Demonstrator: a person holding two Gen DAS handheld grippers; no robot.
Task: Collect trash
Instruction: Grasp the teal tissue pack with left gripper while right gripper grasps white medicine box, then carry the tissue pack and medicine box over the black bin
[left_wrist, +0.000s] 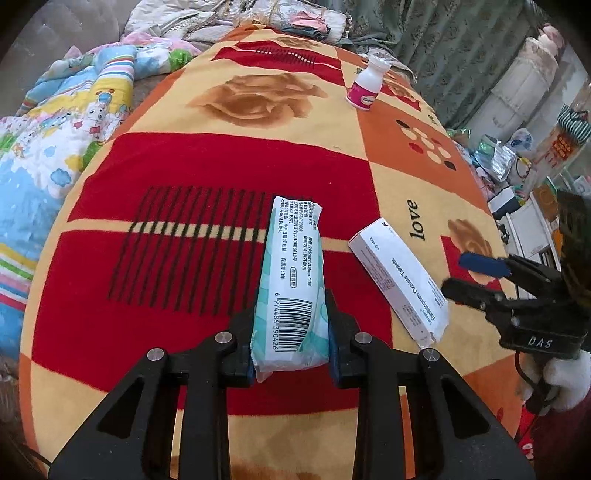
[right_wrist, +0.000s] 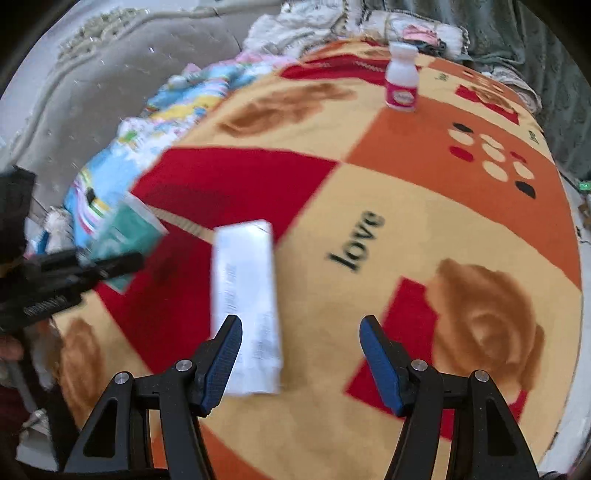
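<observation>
My left gripper (left_wrist: 291, 314) is shut on a teal and white tissue pack (left_wrist: 293, 273), held just above the patterned blanket (left_wrist: 207, 173). The pack also shows in the right wrist view (right_wrist: 125, 232), at the left. A white tablet box (left_wrist: 400, 284) lies on the blanket to its right; in the right wrist view the box (right_wrist: 247, 295) lies just ahead of my open, empty right gripper (right_wrist: 301, 325), nearer its left finger. The right gripper also shows in the left wrist view (left_wrist: 458, 273). A small white bottle with a pink label (left_wrist: 365, 86) (right_wrist: 400, 83) stands upright at the far end.
A cartoon-print quilt (left_wrist: 62, 147) is bunched along the left side of the blanket. Folded clothes and pillows (left_wrist: 258, 18) lie at the far end. Cluttered shelves and bags (left_wrist: 517, 158) stand off the right edge. A padded headboard (right_wrist: 92, 92) is at the left.
</observation>
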